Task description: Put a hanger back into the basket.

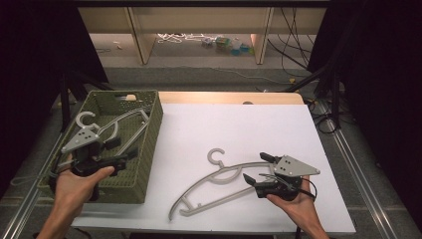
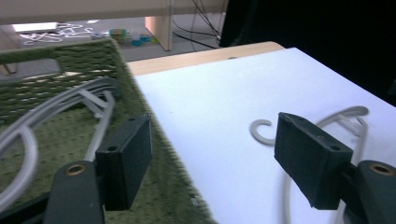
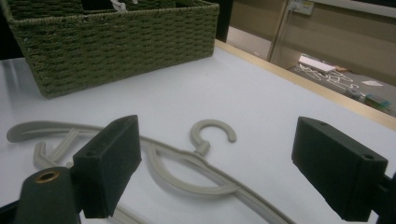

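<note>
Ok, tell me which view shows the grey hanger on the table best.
The high view: the whole hanger lies in sight, hook to both ends. The right gripper view shows its hook and middle close up; the left gripper view catches its hook and one arm.

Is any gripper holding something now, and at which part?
Nothing is held. The left gripper is open over the basket; the right gripper is open beside the hanger on the table.

Olive-green woven wicker basket [image 1: 149, 144]: rough, matt weave. Pale grey curved plastic hanger [image 1: 219, 181]: smooth, faintly satin. White worktop [image 1: 259, 129]: smooth, matt sheet with a light wooden edge. Right hand-held gripper [image 1: 255, 168]: matt black plastic jaws, flat grey plate on top.
</note>
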The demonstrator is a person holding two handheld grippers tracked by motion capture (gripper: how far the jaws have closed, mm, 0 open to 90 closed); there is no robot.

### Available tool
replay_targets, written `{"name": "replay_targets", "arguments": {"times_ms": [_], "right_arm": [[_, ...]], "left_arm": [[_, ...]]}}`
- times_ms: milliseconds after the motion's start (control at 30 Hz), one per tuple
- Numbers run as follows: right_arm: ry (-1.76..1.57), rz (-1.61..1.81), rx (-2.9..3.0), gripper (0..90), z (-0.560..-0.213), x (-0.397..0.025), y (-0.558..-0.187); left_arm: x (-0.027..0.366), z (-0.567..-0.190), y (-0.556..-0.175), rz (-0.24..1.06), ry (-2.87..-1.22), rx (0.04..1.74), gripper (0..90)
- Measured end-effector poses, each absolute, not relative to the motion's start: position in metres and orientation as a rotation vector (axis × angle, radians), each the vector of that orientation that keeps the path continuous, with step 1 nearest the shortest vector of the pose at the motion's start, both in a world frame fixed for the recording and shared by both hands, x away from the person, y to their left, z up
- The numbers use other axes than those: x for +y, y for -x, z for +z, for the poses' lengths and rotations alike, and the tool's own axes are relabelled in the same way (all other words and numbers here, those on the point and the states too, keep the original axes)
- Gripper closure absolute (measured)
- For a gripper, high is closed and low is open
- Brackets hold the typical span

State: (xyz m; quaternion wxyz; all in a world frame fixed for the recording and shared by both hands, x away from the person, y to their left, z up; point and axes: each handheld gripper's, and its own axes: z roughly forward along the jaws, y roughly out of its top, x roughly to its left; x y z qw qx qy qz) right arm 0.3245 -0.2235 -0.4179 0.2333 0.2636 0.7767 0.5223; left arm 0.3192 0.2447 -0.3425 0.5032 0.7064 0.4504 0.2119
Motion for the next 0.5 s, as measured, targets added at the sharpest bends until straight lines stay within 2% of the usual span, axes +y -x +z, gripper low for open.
{"name": "replay_targets", "arguments": {"times_ms": [500], "right_arm": [[-0.725,1.431,2.142,16.4,-0.420,-0.223,-0.325]], "left_arm": [[0.194,-0.377,-0.299,0.470,-1.699,0.966,27.4]]}}
